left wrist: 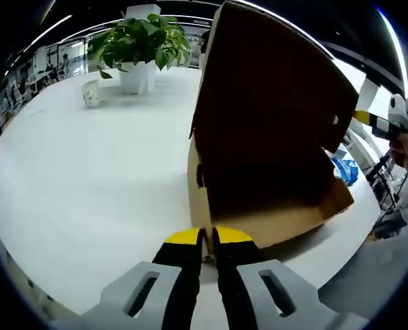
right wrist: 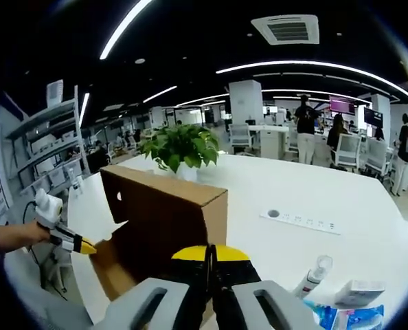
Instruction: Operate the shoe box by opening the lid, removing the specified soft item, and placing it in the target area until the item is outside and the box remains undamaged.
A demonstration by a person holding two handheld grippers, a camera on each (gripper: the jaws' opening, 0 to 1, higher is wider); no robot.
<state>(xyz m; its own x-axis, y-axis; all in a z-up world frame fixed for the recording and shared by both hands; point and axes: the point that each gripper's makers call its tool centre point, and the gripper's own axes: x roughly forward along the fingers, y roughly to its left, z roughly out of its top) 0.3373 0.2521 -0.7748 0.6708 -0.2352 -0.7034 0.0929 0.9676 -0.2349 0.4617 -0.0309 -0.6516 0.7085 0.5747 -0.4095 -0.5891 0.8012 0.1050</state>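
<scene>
A brown cardboard shoe box (left wrist: 273, 223) stands on the round white table (left wrist: 87, 192), its lid (left wrist: 273, 89) raised steeply, and the inside is in dark shadow. My left gripper (left wrist: 207, 244) is shut on the box's near corner wall, yellow tips pressed together. In the right gripper view the box (right wrist: 163, 213) rises just beyond my right gripper (right wrist: 211, 256), whose jaws are shut at the lid's side edge. The right gripper (left wrist: 386, 124), held by a hand, meets the lid's far edge. The left gripper (right wrist: 66, 237) touches the box's low flap.
A potted plant (left wrist: 141, 41) and a small white cup (left wrist: 91, 93) stand at the table's far side. A socket strip (right wrist: 300, 220), a spray bottle (right wrist: 314, 275) and blue packets (right wrist: 348, 316) lie to the right. People (right wrist: 303, 117) and desks are behind; shelves (right wrist: 46, 158) stand at the left.
</scene>
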